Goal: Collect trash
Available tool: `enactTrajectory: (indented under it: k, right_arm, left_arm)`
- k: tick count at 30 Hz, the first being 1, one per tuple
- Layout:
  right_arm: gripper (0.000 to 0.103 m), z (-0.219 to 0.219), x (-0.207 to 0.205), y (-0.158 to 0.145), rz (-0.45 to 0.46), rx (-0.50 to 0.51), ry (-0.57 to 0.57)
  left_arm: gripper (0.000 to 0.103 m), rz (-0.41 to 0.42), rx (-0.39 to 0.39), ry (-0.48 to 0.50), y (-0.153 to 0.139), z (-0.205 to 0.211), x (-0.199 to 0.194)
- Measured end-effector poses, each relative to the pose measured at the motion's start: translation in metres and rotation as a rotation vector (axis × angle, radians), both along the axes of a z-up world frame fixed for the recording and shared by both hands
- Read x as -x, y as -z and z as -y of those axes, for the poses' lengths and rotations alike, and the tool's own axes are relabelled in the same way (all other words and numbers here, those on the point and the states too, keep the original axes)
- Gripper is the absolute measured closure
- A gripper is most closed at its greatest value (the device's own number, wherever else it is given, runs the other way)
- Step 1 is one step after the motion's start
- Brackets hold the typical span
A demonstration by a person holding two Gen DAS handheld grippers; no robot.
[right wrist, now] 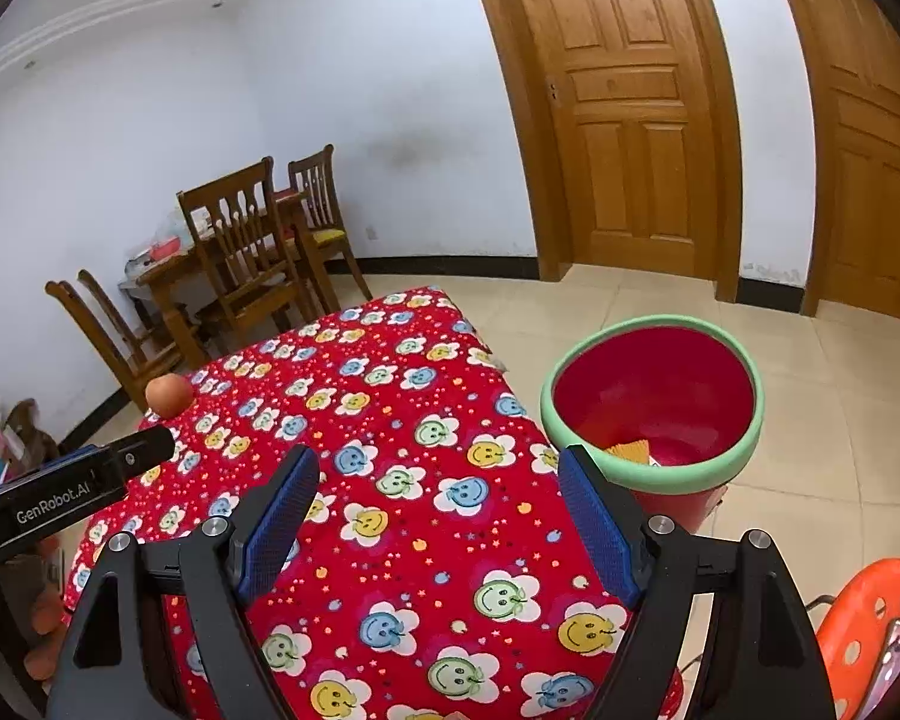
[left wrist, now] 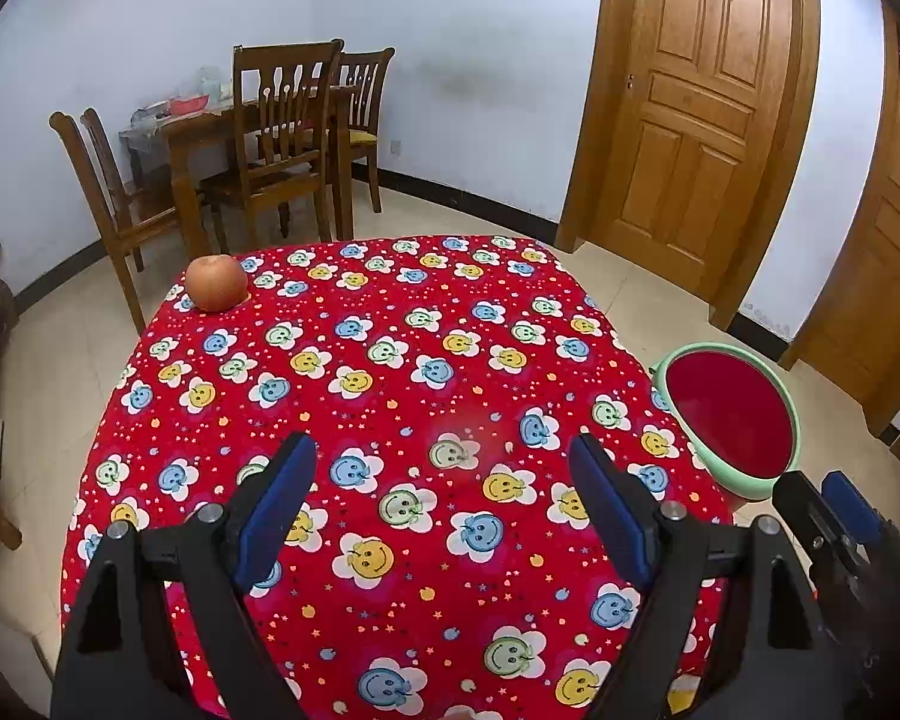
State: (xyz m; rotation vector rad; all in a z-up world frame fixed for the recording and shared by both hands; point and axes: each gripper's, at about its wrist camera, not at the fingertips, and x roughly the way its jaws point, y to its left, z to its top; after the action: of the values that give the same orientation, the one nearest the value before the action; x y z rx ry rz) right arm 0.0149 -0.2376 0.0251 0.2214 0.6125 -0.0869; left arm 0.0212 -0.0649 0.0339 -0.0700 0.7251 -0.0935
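A red bin with a green rim (right wrist: 651,402) stands on the floor by the table's right side; an orange and white scrap (right wrist: 633,452) lies inside it. The bin also shows in the left wrist view (left wrist: 732,417). An apple (left wrist: 216,282) sits at the far left corner of the red smiley-flower tablecloth (left wrist: 390,420); it also shows in the right wrist view (right wrist: 169,395). My left gripper (left wrist: 444,480) is open and empty above the table. My right gripper (right wrist: 438,492) is open and empty above the table's right part, near the bin.
A wooden dining table with chairs (left wrist: 258,138) stands at the back left. Wooden doors (left wrist: 702,108) fill the back right wall. An orange perforated stool (right wrist: 870,630) with a phone on it stands at the right near edge.
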Motion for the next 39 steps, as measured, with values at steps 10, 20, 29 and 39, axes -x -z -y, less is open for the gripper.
enactTrajectory:
  k: [10, 20, 29, 39]
  right_arm:
    - [0.02, 0.0, 0.0, 0.004, -0.013, -0.002, 0.006]
    - [0.02, 0.002, -0.001, 0.005, -0.017, -0.005, 0.009]
    - [0.02, 0.002, -0.001, 0.006, -0.018, -0.004, 0.008]
    - [0.02, 0.002, -0.001, 0.006, -0.017, -0.004, 0.008]
  left_arm:
    - [0.018, -0.016, 0.002, -0.002, 0.008, 0.002, -0.003]
    - [0.018, -0.018, 0.004, -0.001, 0.009, 0.002, -0.003]
    - [0.018, -0.017, 0.002, 0.002, 0.012, 0.004, -0.002]
    - [0.018, -0.022, 0.004, 0.002, 0.013, 0.004, -0.003]
